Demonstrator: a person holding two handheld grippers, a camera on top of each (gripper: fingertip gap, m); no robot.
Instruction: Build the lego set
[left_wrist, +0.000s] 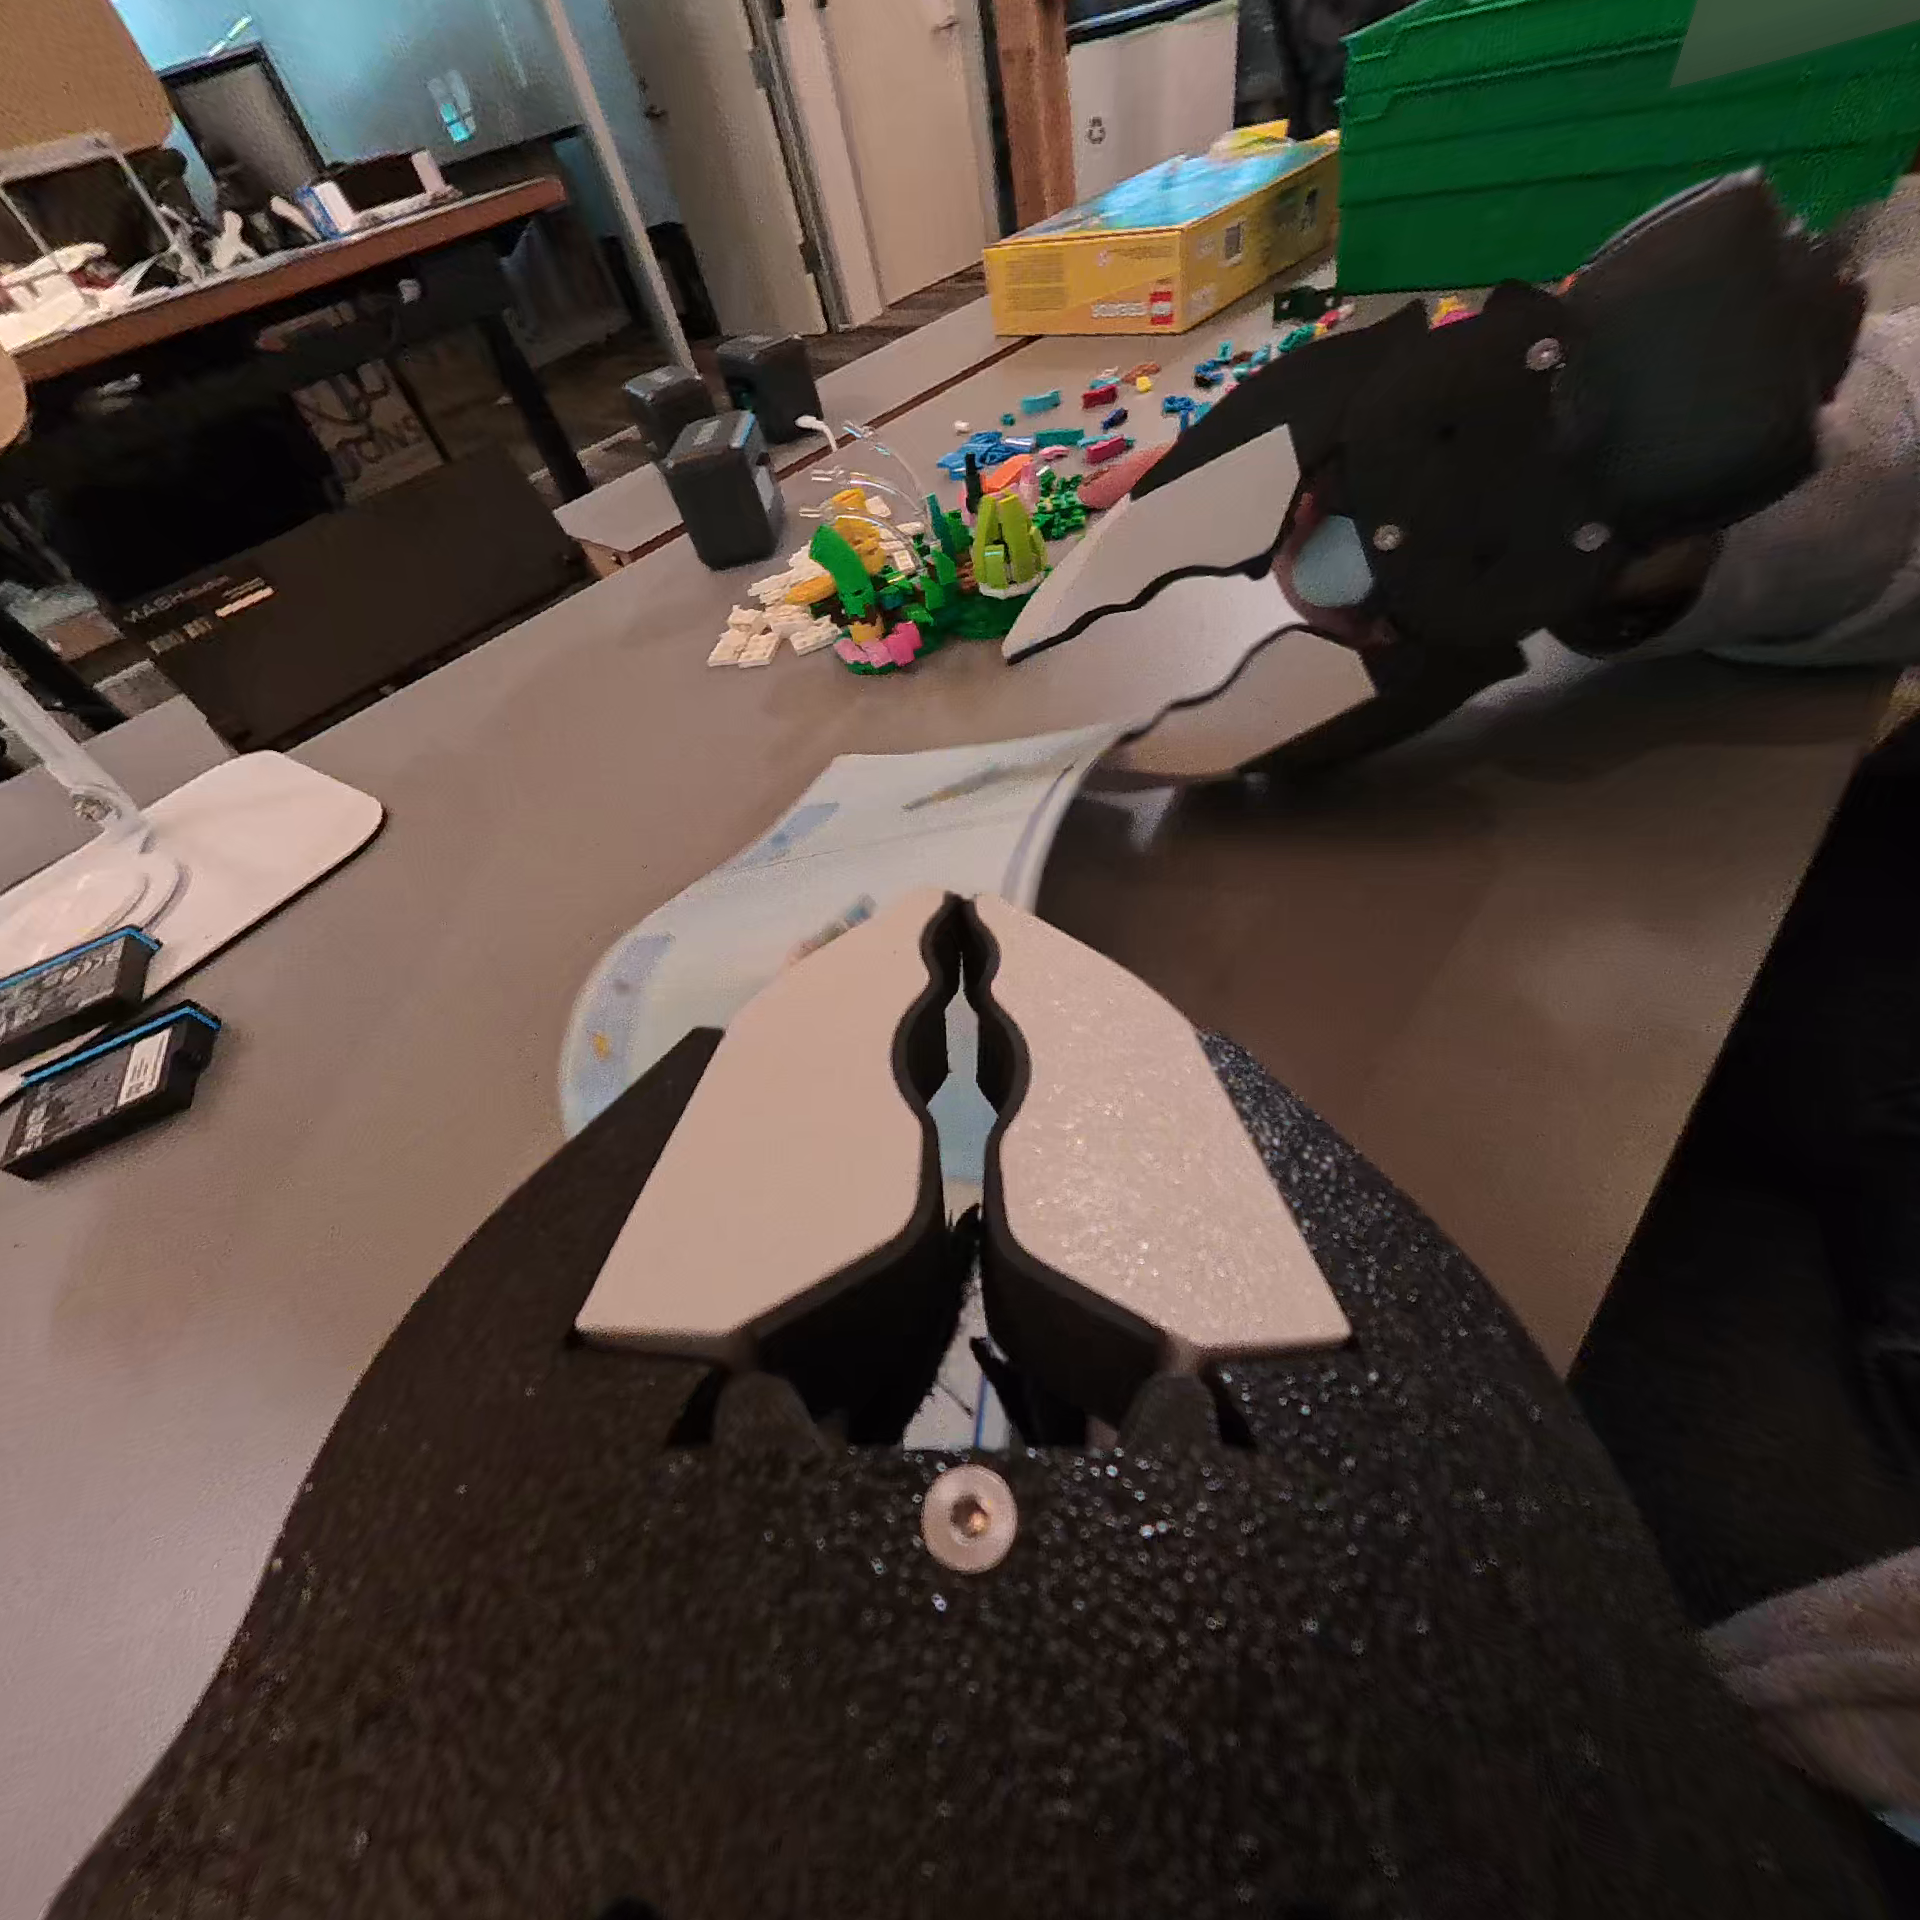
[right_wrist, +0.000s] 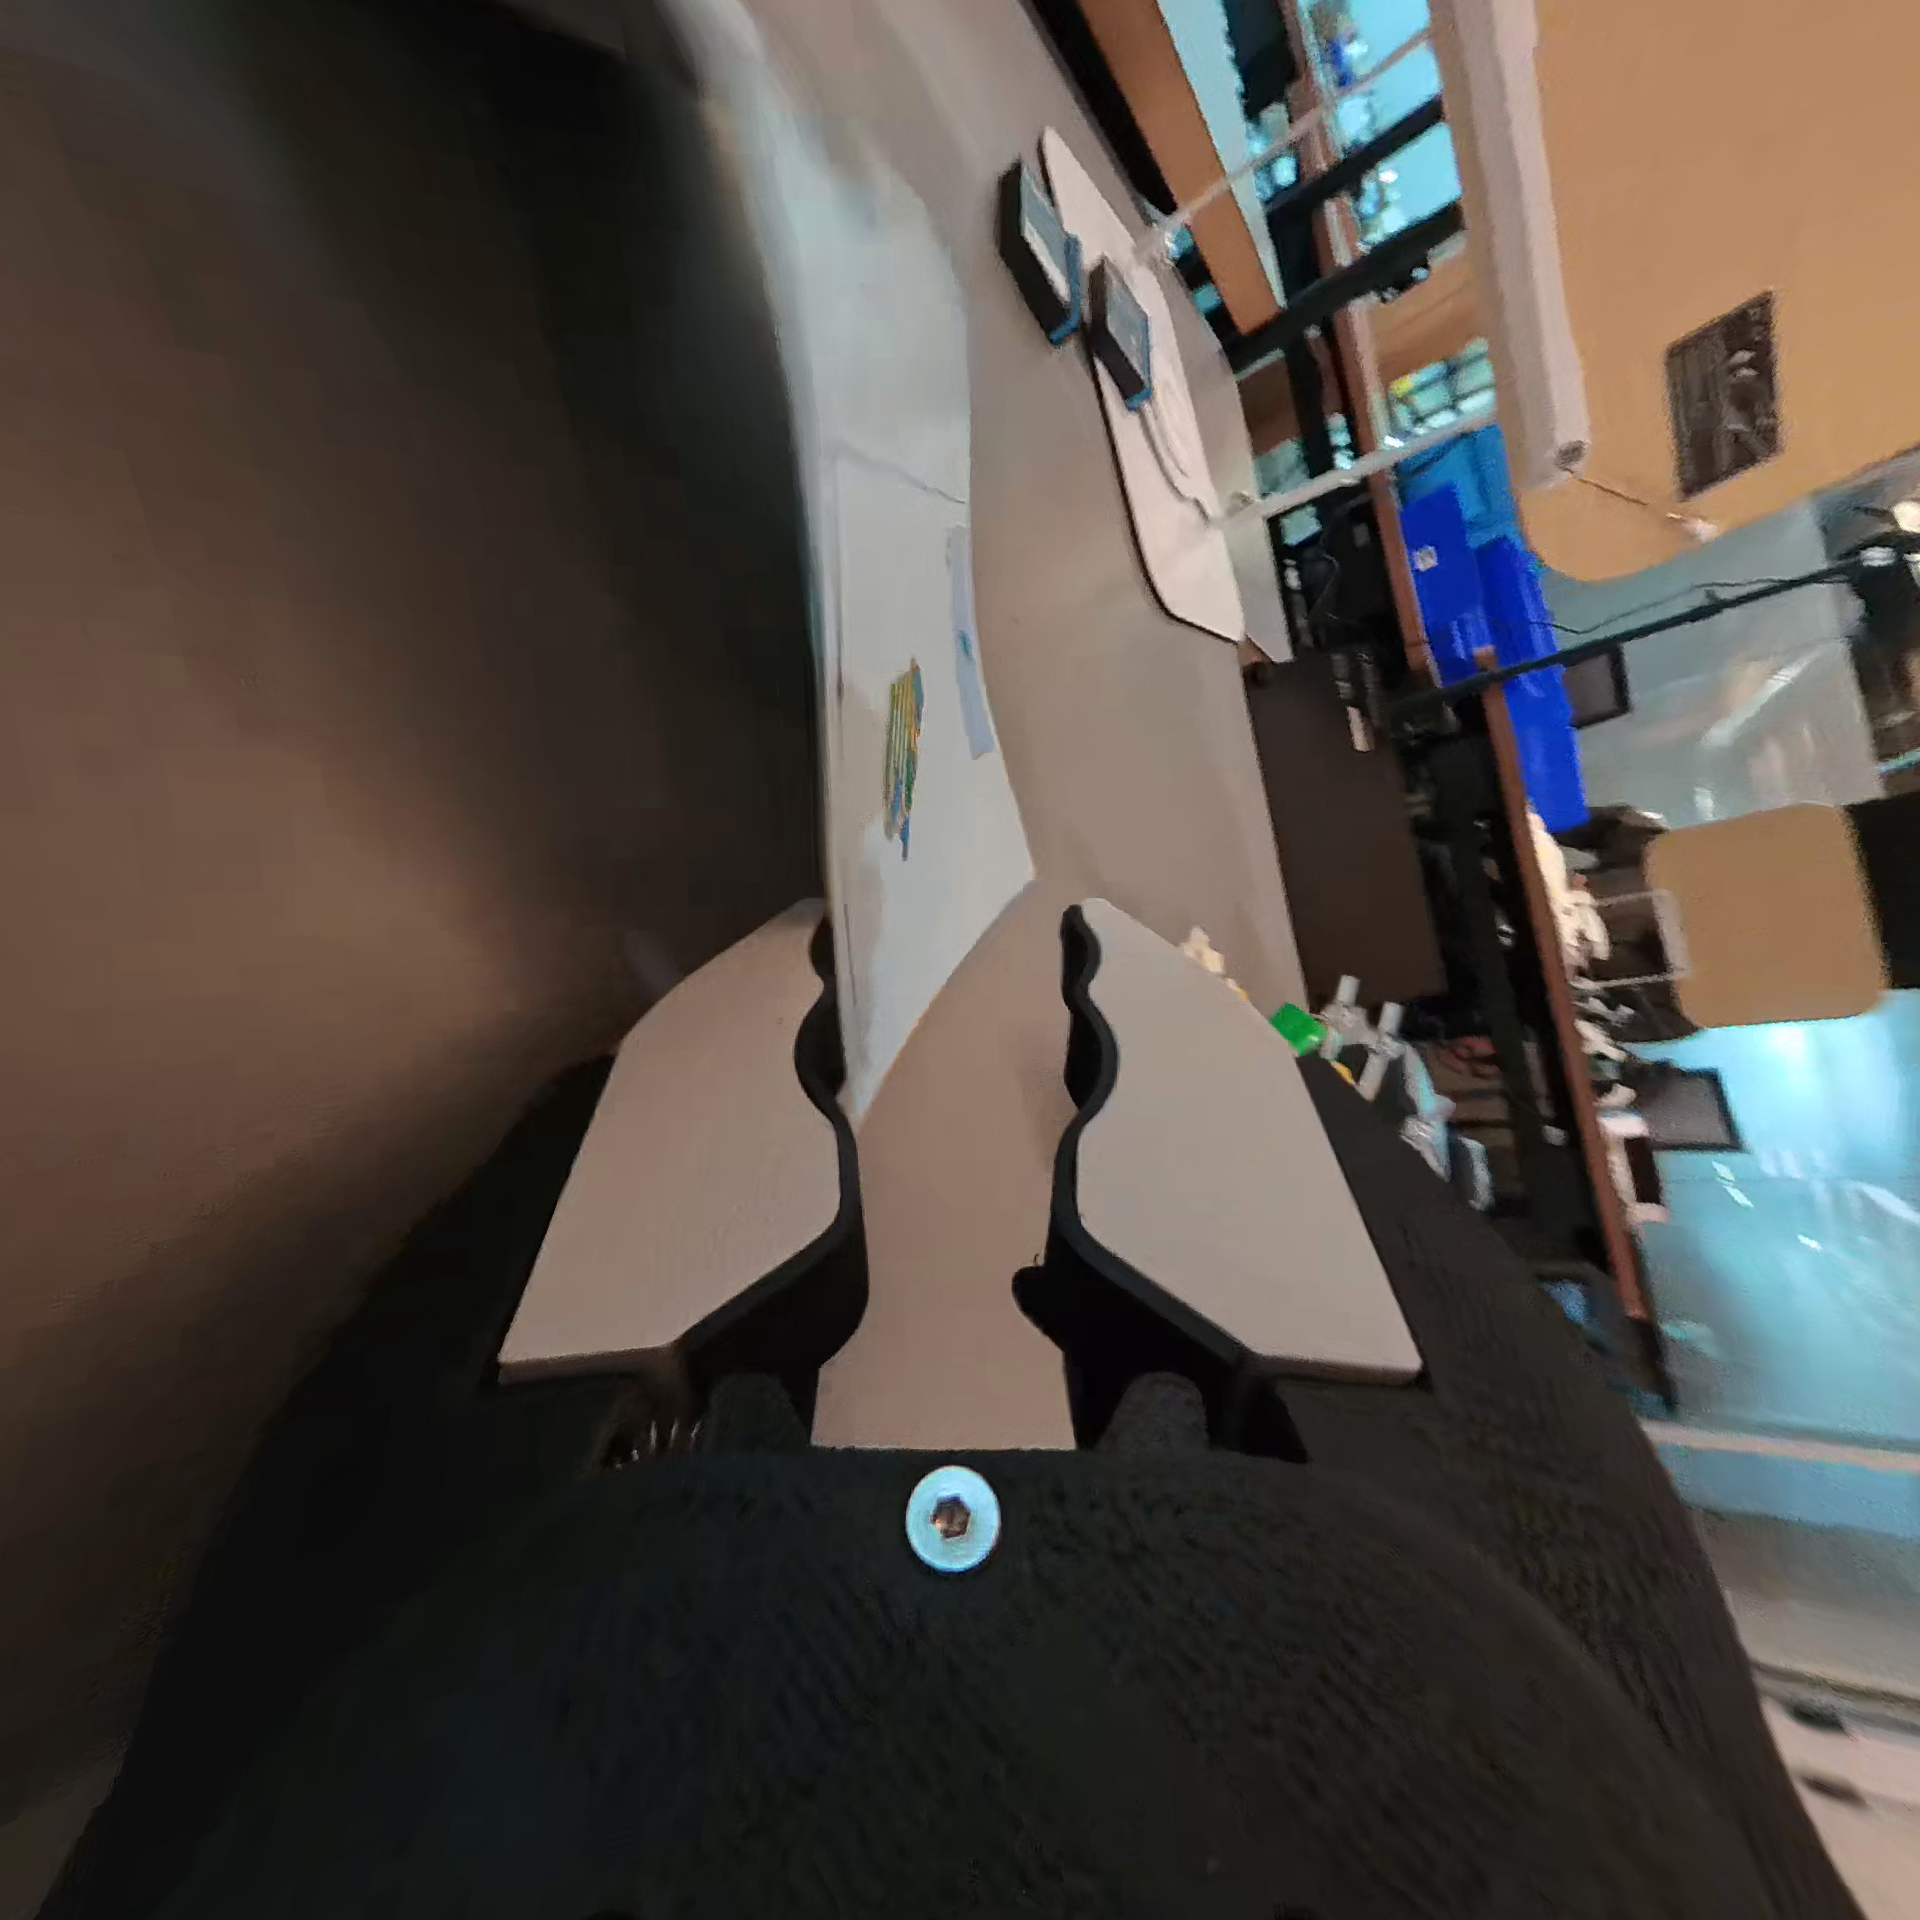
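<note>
An open instruction booklet (left_wrist: 883, 831) lies on the grey table (left_wrist: 468, 935). My left gripper (left_wrist: 961, 914) is shut, its tips low over the booklet's near page; I cannot tell whether it pinches paper. My right gripper (left_wrist: 1153, 665) is open and rolled on its side at the booklet's far right edge, where a page curls up (left_wrist: 1070, 769). In the right wrist view the right gripper (right_wrist: 940, 914) is open with the booklet (right_wrist: 914, 644) just ahead, its page edge against the left finger (right_wrist: 727, 1091). A green plant-like lego build (left_wrist: 904, 582) stands farther back.
Loose coloured bricks (left_wrist: 1039, 436) and white pieces (left_wrist: 758, 634) lie around the build. A yellow box (left_wrist: 1153, 249) and green crates (left_wrist: 1558, 135) stand at the back right. Black blocks (left_wrist: 722, 499) sit mid-left. Two black batteries (left_wrist: 73, 1049) lie by a white pad (left_wrist: 239, 831) at left.
</note>
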